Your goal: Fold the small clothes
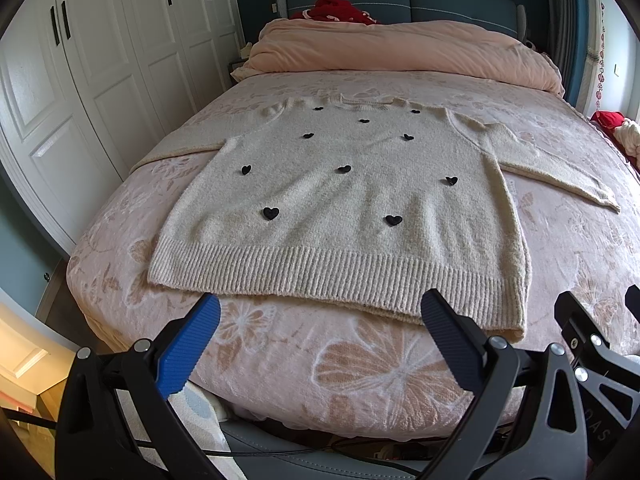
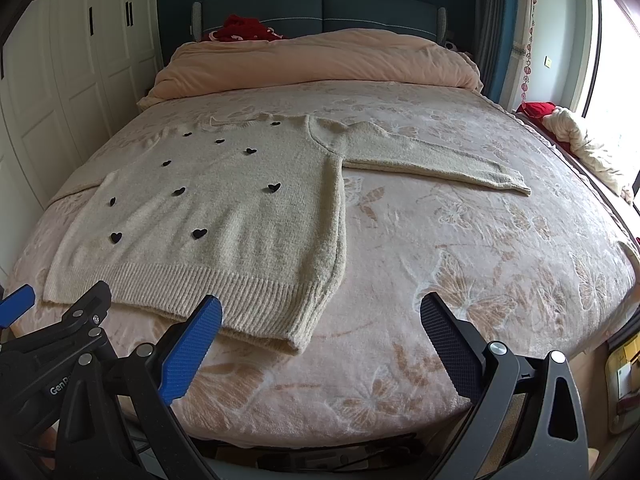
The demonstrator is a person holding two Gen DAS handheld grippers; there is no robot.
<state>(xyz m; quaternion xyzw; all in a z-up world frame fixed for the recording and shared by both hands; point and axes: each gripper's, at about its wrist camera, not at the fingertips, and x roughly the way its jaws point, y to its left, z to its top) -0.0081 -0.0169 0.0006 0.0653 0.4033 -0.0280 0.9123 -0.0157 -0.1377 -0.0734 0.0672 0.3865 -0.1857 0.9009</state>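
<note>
A cream knitted sweater [image 1: 340, 200] with small black hearts lies flat, front up, on the bed, hem toward me and both sleeves spread sideways. It also shows in the right wrist view [image 2: 224, 216], with its right sleeve [image 2: 432, 160] stretched out to the right. My left gripper [image 1: 320, 320] is open and empty, hovering just short of the hem's middle. My right gripper [image 2: 320, 324] is open and empty, near the hem's right corner. The right gripper's edge shows at the right of the left wrist view [image 1: 592, 320].
The bed [image 2: 480, 260] has a pink floral blanket. A folded pink duvet [image 1: 400, 48] lies at the head end with a red garment [image 1: 340, 8] behind it. White wardrobes [image 1: 100, 60] stand on the left. Bundled clothes [image 2: 580, 140] sit at the right by the window.
</note>
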